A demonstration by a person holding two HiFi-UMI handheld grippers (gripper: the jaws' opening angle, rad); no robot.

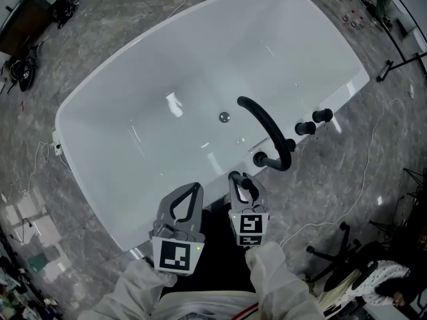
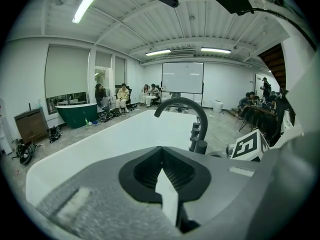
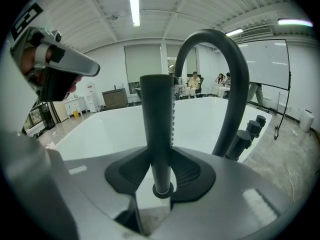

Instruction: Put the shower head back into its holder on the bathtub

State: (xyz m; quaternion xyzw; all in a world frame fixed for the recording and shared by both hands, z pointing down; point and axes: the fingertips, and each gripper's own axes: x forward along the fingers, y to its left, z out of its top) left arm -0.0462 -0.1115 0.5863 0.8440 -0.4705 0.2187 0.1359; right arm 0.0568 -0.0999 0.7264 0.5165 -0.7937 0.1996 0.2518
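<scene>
The dark stick-shaped shower head (image 3: 156,129) stands upright between the jaws of my right gripper (image 3: 158,156), which is shut on its handle. In the head view this gripper (image 1: 243,182) hovers just short of the white bathtub's near rim (image 1: 200,172), with the shower head (image 1: 247,187) in it. A black arched spout (image 1: 267,129) rises from the rim close ahead of it. A black round fitting (image 1: 260,159) sits at the spout's foot, and two black knobs (image 1: 313,122) stand farther right. My left gripper (image 1: 195,189) is beside the right one, its tips together and nothing between them.
A drain (image 1: 225,117) sits in the tub floor. Cables and tripod legs (image 1: 393,65) lie on the grey stone floor around the tub. A wheeled chair base (image 1: 333,252) is at my right. People sit far behind (image 2: 122,96) near a green tub (image 2: 75,113).
</scene>
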